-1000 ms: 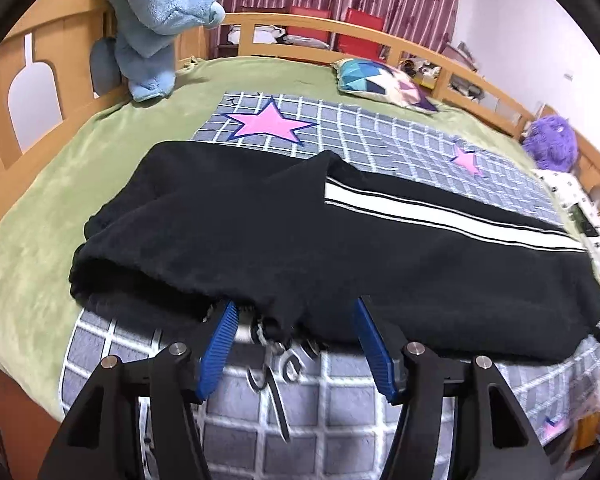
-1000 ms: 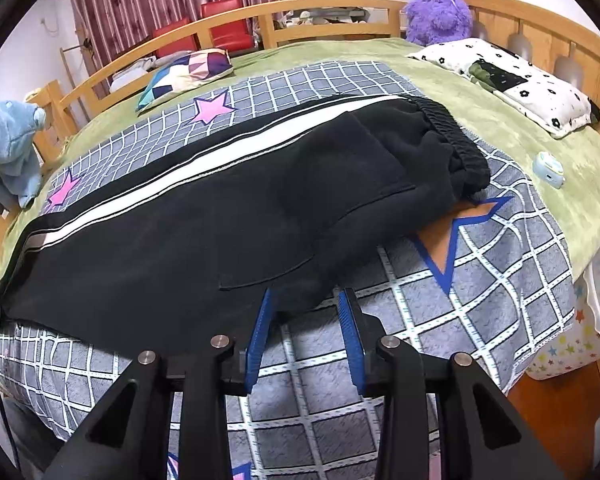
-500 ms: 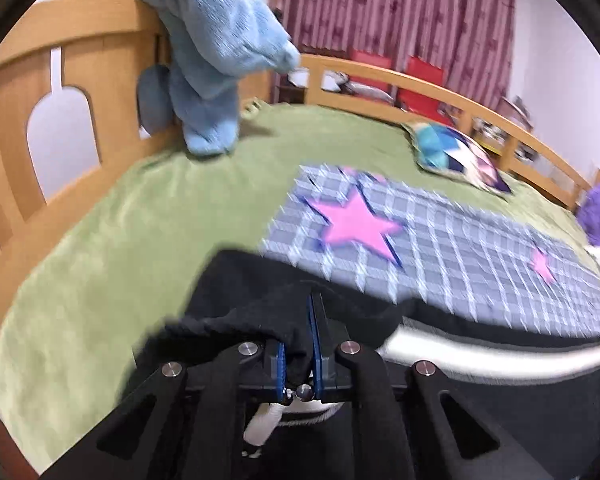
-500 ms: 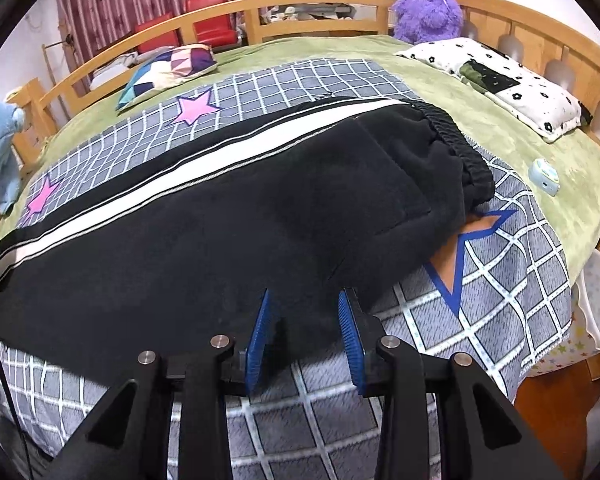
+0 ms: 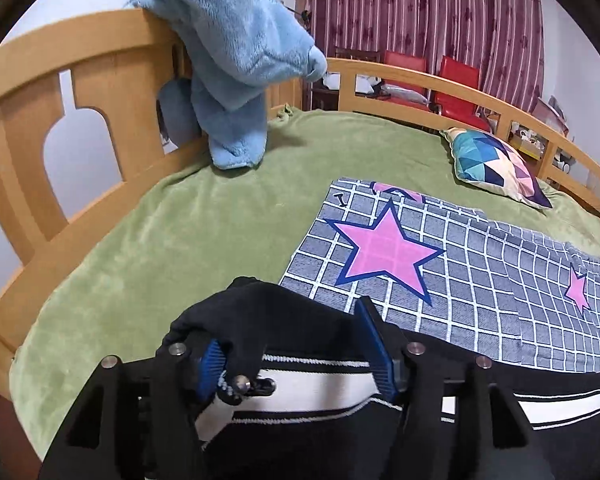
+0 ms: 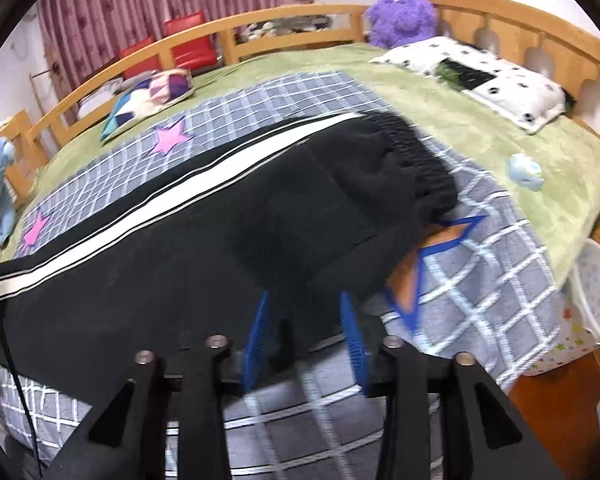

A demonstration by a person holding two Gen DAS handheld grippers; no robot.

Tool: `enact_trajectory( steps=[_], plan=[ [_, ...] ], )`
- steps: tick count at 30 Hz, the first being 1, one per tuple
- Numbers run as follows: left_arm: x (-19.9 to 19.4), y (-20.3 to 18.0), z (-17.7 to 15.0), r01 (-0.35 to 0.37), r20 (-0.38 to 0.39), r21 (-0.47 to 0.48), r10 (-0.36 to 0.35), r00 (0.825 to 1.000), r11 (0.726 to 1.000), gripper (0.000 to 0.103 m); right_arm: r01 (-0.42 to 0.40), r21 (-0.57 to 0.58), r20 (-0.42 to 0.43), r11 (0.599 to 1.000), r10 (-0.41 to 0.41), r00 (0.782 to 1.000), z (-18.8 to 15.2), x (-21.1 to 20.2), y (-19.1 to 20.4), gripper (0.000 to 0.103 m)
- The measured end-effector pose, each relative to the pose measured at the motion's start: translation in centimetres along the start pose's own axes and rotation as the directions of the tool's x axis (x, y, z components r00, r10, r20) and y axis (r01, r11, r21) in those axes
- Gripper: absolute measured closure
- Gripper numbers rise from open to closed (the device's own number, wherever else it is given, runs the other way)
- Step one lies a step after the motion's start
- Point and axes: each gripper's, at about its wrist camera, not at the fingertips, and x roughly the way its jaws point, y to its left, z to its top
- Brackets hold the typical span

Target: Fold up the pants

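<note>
Black pants (image 5: 300, 320) with a white side stripe (image 5: 320, 388) lie along a grid blanket on the bed. In the left wrist view the leg end is folded back over the stripe. My left gripper (image 5: 292, 356) is over that fold, its jaws opening, with black cloth draped over the left blue pad (image 5: 212, 364) and not pinched. In the right wrist view the pants (image 6: 180, 260) run from the left to the gathered waistband (image 6: 412, 160). My right gripper (image 6: 305, 340) is at the near edge by the waist, its jaws opening, with the cloth's edge loose between the pads.
A grey grid blanket (image 5: 460, 264) with pink stars covers a green bedspread (image 5: 160, 240). A blue plush blanket (image 5: 236, 48) hangs on the wooden bed rail (image 5: 100, 92). A patterned cushion (image 5: 496, 164), a purple plush toy (image 6: 400, 16), a dotted pillow (image 6: 480, 76) and a small pale-blue object (image 6: 524, 170) sit around the bed.
My left gripper shut on the leg end, carried it up and away over the pants, then opened. My right gripper moved forward onto the pants' near edge and its jaws widened.
</note>
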Motion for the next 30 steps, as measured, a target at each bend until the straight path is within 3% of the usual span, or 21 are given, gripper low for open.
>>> enact_trajectory(
  steps=[1,8,13,16,20,22,26,30],
  plan=[
    [-0.3,-0.2,0.0,0.006,-0.007,0.002,-0.006,1.0,1.0,0.034,0.016,0.009,0.01,1.0,-0.016,1.0,0.1,-0.1,-0.7,0.049],
    [-0.6,0.3,0.7,-0.098,-0.018,-0.01,0.098,0.995,0.995,0.034,-0.07,0.142,0.01,0.987,0.07,0.998,1.4,1.3,-5.4,0.049],
    [0.1,-0.5,0.8,-0.153,-0.023,0.026,0.153,0.988,0.988,0.033,-0.115,0.17,0.004,0.979,0.116,0.993,2.4,3.4,-5.9,0.049],
    [-0.5,-0.1,0.8,-0.067,-0.002,-0.029,0.067,0.998,0.997,0.025,-0.143,0.196,-0.009,0.97,0.147,0.989,2.9,5.0,-6.0,0.046],
    [-0.4,-0.4,0.6,-0.067,0.004,-0.033,0.068,0.998,0.997,0.022,-0.137,0.228,0.002,0.964,0.14,0.99,3.4,5.9,-6.7,0.039],
    [-1.0,-0.4,0.2,0.009,0.022,-0.042,-0.008,1.0,0.999,0.02,-0.125,0.238,0.007,0.963,0.127,0.992,3.6,6.1,-7.2,0.039],
    [-2.3,-0.2,-0.5,0.085,0.083,-0.068,-0.079,0.993,0.994,0.01,-0.138,0.266,0.003,0.954,0.143,0.99,3.7,6.4,-8.1,0.036],
    [-2.7,0.4,-0.4,0.165,0.07,-0.1,-0.158,0.985,0.981,0.005,-0.148,0.273,-0.009,0.951,0.156,0.988,4.0,7.1,-8.2,0.036]
  ],
)
